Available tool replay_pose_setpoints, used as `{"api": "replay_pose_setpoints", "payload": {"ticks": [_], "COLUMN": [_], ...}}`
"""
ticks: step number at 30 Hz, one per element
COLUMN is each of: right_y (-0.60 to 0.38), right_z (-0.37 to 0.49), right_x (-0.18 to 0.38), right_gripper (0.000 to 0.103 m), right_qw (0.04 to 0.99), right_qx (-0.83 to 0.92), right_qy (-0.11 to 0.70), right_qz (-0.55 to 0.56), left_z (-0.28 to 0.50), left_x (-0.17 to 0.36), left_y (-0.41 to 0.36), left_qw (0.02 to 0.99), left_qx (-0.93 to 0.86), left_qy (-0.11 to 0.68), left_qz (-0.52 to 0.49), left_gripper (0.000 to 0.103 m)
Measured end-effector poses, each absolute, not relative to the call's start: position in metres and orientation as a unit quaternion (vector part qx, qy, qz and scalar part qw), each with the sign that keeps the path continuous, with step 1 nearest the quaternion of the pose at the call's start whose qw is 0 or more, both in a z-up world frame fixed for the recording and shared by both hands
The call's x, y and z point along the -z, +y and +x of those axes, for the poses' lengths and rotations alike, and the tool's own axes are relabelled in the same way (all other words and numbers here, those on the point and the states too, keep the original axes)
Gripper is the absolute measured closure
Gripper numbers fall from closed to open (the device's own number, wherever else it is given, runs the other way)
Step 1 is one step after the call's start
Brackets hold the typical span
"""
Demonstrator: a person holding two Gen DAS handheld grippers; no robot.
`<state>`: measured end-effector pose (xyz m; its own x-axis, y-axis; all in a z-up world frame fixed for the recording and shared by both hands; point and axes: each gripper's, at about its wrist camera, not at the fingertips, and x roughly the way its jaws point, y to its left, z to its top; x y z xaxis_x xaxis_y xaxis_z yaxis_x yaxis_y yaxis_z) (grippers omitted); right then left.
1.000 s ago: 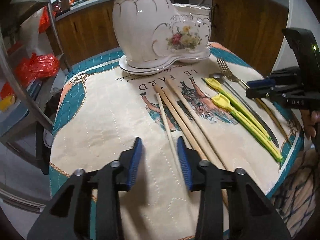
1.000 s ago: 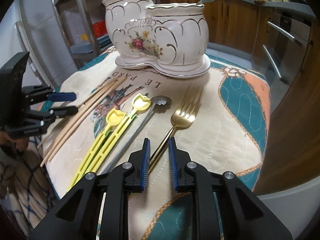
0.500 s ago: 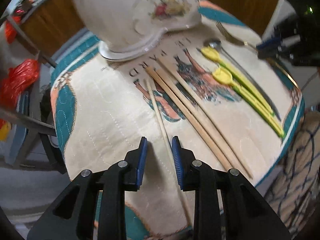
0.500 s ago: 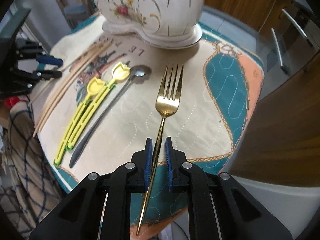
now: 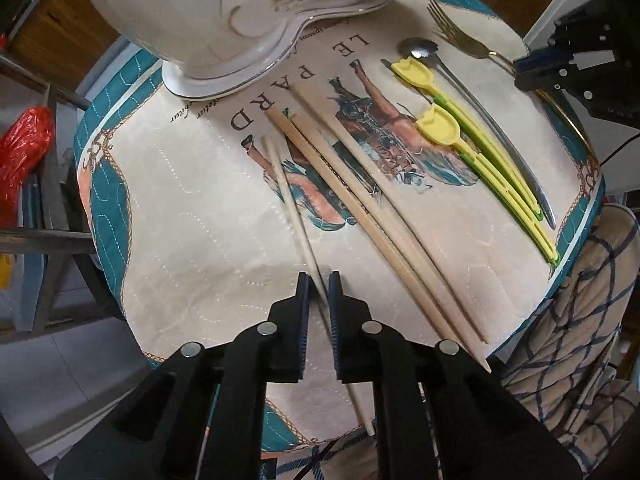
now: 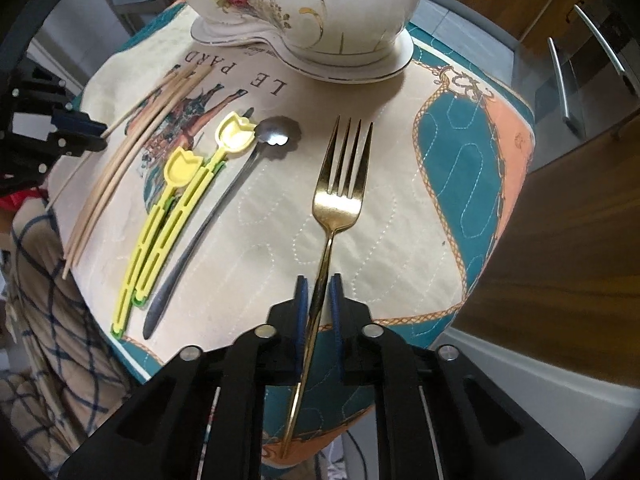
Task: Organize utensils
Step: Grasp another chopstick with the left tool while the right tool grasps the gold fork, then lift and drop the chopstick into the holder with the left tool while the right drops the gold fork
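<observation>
The left gripper (image 5: pixel 318 284) has just been closing and now pinches 1 thin chopstick (image 5: pixel 292 208), which lies on the mat (image 5: pixel 192 200) and points to 11 o'clock. 3 more chopsticks (image 5: pixel 360 208) lie at its 3 o'clock. The right gripper (image 6: pixel 318 286) has just been closing too, and it squeezes the gold fork (image 6: pixel 340 196) by its handle. The holder (image 6: pixel 304 12) stands at 12 o'clock. To do this well, I think both should lift straight up slowly, so nothing slips or bumps the spoons (image 6: pixel 180 208).
</observation>
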<state>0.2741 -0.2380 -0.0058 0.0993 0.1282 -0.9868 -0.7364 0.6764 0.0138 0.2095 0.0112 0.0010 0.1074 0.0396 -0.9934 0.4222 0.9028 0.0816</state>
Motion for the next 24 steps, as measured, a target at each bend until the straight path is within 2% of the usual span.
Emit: {"api": "replay_pose_setpoints", "payload": {"ticks": [9,17,24], "right_y": [-0.273,-0.295,-0.290], "right_z": [0.264,0.252,0.240], "right_x": [0.002,-0.023,-0.048], "right_gripper": [0.096,0.096,0.096], "right_qw": [0.734,0.773,0.811], "right_qx": [-0.341,-0.384,-0.403], "right_qy": [0.562,0.498,0.422], "right_qz": [-0.170,-0.081,-0.051], "left_z": [0.180,0.160,0.147], "left_x": [-0.010,-0.053,-0.084], "left_y": [0.048,0.076,0.069], "left_qw": [0.790,0.877,0.928], "left_qx": [0.162,0.166,0.159], "left_qy": [0.586,0.452,0.333], "left_qz": [0.079,-0.002,-0.057], "left_gripper": [0.099,0.099,0.099]}}
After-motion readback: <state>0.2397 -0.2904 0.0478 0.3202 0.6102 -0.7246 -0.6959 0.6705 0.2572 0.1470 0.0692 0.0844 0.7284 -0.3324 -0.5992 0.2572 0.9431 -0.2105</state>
